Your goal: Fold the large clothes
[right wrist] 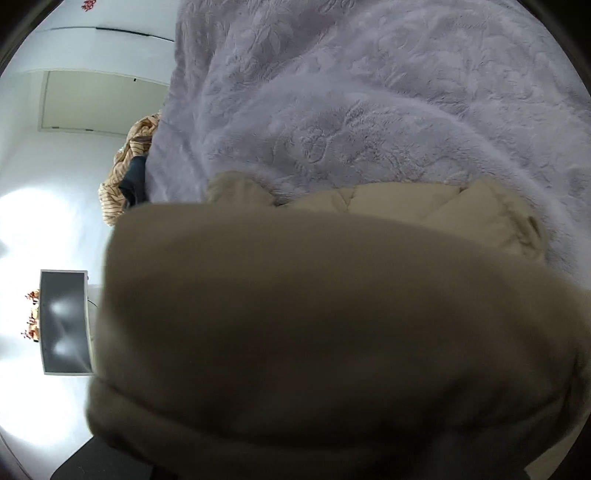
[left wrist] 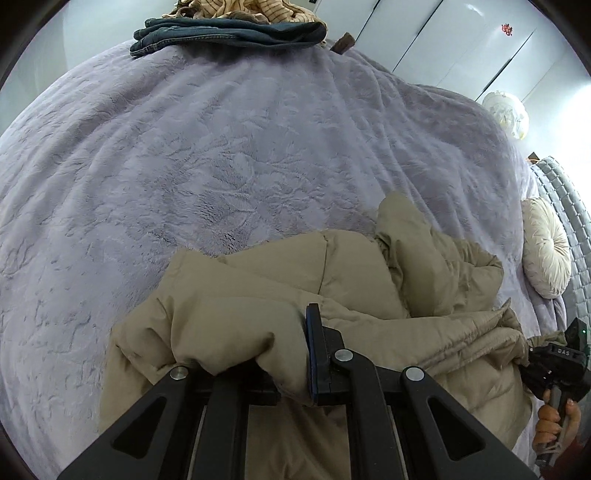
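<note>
The lavender plush bedspread (left wrist: 221,166) fills both views, and the tan puffer jacket (left wrist: 332,280) lies bunched at its near edge, from 5 to 7 o'clock in the left wrist view, with folded jeans (left wrist: 229,37) far off at 12. It looks bulky, soft, springy and slick, so I would take it at quilted seams or the hem. The left gripper (left wrist: 258,354) pinches 1 padded fold; the right gripper (left wrist: 554,362) at 4 o'clock meets the jacket's edge, its fingers hidden, so I cannot tell its state.

Folded jeans (left wrist: 229,35), perhaps round cushion (left wrist: 546,246)
</note>
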`<act>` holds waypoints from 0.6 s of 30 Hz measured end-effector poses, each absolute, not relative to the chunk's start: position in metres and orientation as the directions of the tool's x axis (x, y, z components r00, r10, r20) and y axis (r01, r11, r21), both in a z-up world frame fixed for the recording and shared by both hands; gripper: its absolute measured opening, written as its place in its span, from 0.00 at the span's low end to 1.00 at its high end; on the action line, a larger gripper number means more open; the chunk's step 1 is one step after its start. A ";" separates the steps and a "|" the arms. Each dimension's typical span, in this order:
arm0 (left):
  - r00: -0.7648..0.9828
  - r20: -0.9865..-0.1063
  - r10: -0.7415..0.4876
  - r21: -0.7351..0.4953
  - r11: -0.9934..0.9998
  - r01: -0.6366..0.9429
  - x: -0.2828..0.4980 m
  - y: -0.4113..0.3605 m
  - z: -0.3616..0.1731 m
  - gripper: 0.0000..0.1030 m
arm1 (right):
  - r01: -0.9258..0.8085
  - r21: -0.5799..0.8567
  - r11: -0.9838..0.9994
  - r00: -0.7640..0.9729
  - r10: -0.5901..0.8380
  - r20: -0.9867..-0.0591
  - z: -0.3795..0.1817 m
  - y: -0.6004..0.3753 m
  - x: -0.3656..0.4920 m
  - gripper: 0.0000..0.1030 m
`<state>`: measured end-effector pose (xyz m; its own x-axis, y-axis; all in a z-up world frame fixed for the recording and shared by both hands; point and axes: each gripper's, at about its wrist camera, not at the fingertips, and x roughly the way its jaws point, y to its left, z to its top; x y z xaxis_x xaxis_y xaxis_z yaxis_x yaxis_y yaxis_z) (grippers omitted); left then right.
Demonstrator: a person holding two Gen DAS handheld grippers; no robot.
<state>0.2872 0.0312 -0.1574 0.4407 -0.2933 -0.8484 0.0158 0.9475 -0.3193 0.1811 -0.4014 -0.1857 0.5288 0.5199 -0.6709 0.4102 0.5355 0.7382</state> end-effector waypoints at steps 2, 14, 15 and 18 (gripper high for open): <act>0.435 -0.853 -0.288 -0.312 0.950 0.018 0.285 0.031 -0.153 0.12 | 0.409 0.727 0.551 0.524 0.510 -0.682 -0.185 -0.400 0.183 0.08; 0.553 -0.814 -0.180 -0.107 0.981 0.162 0.242 0.015 -0.092 0.70 | 0.312 0.701 0.642 0.571 0.463 -0.678 -0.133 -0.402 0.169 0.80; 0.565 -0.809 -0.161 -0.085 0.984 0.159 0.241 0.014 -0.089 0.70 | 0.300 0.703 0.644 0.588 0.456 -0.668 -0.127 -0.402 0.166 0.80; 0.586 -0.803 -0.106 -0.022 0.989 0.148 0.238 0.010 -0.088 0.69 | 0.265 0.671 0.692 0.589 0.435 -0.681 -0.115 -0.396 0.158 0.79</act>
<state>0.2379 0.0097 -0.0877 0.5862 -0.1061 -0.8032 0.1481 0.9887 -0.0225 0.1582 -0.3958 -0.1150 0.5890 0.4349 -0.6812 0.2655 0.6920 0.6713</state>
